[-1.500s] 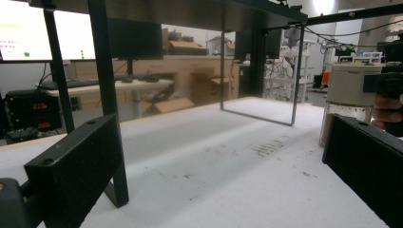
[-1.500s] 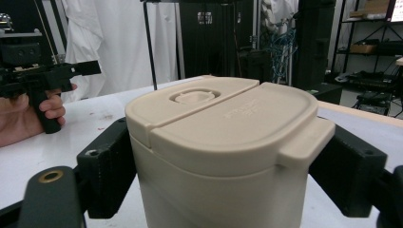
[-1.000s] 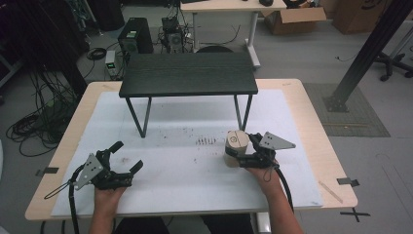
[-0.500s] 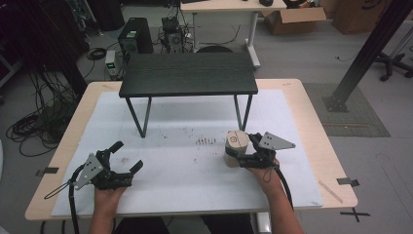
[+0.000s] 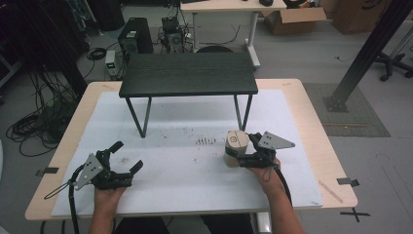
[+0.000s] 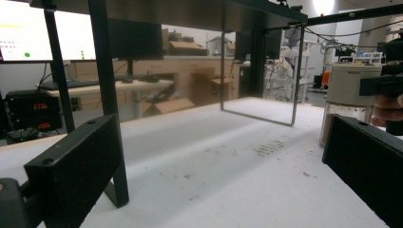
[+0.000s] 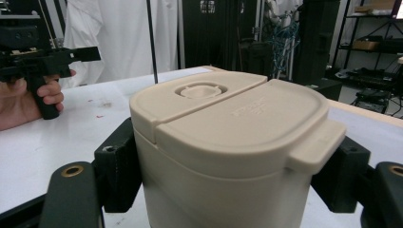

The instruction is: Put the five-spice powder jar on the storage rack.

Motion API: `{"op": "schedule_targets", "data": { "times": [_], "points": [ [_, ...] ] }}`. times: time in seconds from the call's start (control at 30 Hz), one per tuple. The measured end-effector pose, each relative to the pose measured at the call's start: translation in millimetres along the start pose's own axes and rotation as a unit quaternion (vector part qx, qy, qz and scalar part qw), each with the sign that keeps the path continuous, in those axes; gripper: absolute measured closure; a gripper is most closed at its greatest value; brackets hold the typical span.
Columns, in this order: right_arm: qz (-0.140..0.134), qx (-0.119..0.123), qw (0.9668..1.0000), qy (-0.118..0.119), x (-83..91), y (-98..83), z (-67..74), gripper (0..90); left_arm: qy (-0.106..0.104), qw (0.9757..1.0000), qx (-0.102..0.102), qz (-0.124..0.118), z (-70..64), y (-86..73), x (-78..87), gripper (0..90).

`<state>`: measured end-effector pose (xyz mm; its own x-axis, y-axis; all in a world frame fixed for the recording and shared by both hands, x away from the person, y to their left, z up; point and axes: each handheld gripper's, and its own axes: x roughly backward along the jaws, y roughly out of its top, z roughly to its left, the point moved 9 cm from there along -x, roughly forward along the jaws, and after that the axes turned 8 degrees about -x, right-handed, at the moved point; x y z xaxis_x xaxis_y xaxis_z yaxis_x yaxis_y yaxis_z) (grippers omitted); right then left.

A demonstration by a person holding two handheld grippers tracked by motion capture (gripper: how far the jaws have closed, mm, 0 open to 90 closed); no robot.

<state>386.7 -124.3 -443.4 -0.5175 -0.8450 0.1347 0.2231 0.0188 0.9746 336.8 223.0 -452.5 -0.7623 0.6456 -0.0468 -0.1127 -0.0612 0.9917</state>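
**Right jaws clamped on jar, left jaws open and empty**

We see the right gripper (image 5: 239, 155) closed on the jar (image 5: 236, 146). Its jaws have just finished closing, and in the right gripper view the black pads press the beige jar (image 7: 228, 156) on both sides below the lid (image 7: 237, 121). The lid is shut, with a round boss on its rear half and a tab sticking out on one side.

The jar stands upright on the white surface (image 5: 195, 170), right of centre, near the right front leg of the black stand (image 5: 187, 74) and just right of a small patch of dark marks (image 5: 205, 141). In the left gripper view we see the jar (image 6: 349, 102) at the far right with a clear lower body, brown contents at the bottom.

The left gripper (image 5: 127, 156) sits at the front left of the surface, well apart from the jar. Its jaws stand wide open with nothing between them; through the gap we see only bare surface and the stand's legs. In the right gripper view the left gripper (image 7: 92, 53) shows at the far left, in the person's hand (image 7: 28, 97).
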Motion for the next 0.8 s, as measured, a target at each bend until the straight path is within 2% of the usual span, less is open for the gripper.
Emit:
{"op": "schedule_targets", "data": {
  "times": [0.23, 0.47, 0.8],
  "points": [
    [-0.004, -0.001, 1.0000, -0.003, 2.5, 6.3, 1.6, 24.3, 0.000, 1.0000, 0.000, 0.000, -0.1, 0.0, 0.1, 0.2],
    [-0.002, 0.009, 1.0000, -0.001, 3.5, 27.7, 9.0, 24.3, 0.000, 1.0000, -0.001, -0.001, -0.1, 0.1, 0.3, 0.2],
    [0.002, 0.004, 1.0000, 0.001, 2.9, 50.3, 16.4, 24.3, 0.000, 1.0000, -0.001, -0.001, -0.3, 0.1, 0.3, 0.2]
  ]
}}
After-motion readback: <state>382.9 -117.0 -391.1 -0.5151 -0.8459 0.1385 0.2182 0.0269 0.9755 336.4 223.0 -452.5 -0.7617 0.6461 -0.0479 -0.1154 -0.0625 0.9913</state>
